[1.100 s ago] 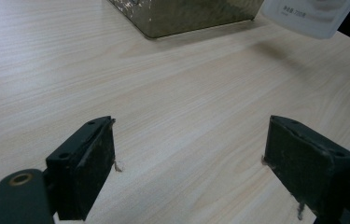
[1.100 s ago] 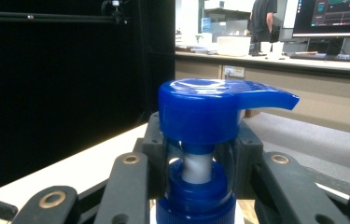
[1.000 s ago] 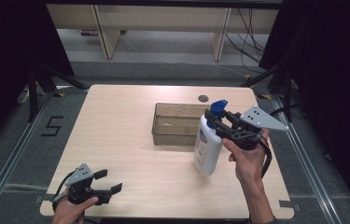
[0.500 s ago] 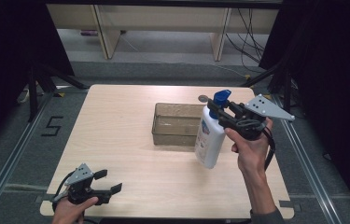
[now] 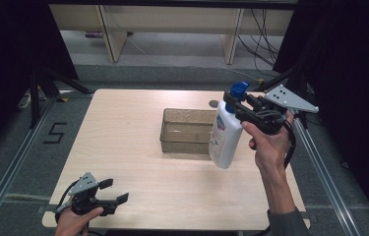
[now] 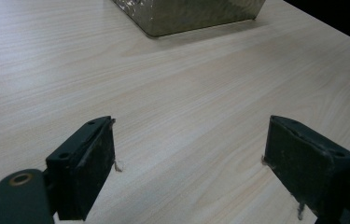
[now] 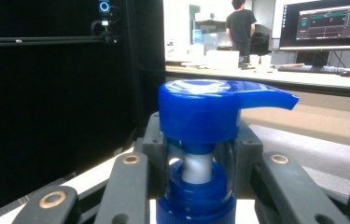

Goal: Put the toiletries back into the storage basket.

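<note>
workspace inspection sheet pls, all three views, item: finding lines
surface: pale wooden table, bare apart from the items below
job's things: white pump bottle with blue pump head, held in the air; clear tray mid-table
clutter: small dark round object behind the tray
grippers: right gripper shut on the bottle neck; left gripper open at the near edge
cables: black cable from the right gripper
surroundings: person and monitor beyond

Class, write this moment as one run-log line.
right gripper: shut on pump bottle neck, lifted beside bin | left gripper: open, idle
</note>
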{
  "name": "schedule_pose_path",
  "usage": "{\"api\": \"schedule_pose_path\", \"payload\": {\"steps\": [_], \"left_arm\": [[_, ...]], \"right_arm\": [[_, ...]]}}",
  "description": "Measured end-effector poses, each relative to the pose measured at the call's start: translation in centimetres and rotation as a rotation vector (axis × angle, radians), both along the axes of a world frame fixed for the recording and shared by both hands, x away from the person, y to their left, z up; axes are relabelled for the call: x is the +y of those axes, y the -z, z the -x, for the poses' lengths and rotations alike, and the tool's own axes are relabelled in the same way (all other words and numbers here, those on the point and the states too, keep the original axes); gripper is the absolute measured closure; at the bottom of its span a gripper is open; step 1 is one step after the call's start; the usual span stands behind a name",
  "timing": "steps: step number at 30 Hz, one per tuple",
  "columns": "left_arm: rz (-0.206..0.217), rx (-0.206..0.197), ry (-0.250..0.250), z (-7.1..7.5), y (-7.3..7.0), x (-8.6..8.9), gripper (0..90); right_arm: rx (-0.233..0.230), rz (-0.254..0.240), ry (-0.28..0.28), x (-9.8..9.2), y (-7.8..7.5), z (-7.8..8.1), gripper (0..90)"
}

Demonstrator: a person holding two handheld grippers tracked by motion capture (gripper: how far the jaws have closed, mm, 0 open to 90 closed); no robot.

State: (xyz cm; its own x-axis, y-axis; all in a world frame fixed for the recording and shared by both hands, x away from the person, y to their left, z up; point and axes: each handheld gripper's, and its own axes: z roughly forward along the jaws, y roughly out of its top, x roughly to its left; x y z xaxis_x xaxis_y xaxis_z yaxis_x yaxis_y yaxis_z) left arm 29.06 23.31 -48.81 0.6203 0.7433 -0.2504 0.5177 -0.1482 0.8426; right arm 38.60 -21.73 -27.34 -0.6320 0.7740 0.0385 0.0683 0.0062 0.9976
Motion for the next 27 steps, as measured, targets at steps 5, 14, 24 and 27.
{"api": "schedule_pose_path", "payload": {"steps": [5, 14, 24, 27], "left_arm": [[0.006, 0.0, -0.002, 0.0, 0.0, 0.0, 15.7], [0.007, 0.0, -0.001, 0.0, 0.0, 0.0, 15.7], [-0.006, 0.001, -0.004, 0.1, -0.1, 0.0, 15.6], [-0.005, 0.001, -0.005, 0.1, -0.1, 0.0, 15.7]], "right_arm": [[0.026, -0.016, 0.011, 0.0, -0.4, -0.6, 66.3], [0.02, -0.012, 0.018, 0.0, -1.0, -1.9, 66.3], [0.023, -0.012, 0.032, -0.2, -1.0, -3.6, 66.3], [0.012, -0.005, 0.041, -0.3, -0.9, -4.2, 66.3]]}}
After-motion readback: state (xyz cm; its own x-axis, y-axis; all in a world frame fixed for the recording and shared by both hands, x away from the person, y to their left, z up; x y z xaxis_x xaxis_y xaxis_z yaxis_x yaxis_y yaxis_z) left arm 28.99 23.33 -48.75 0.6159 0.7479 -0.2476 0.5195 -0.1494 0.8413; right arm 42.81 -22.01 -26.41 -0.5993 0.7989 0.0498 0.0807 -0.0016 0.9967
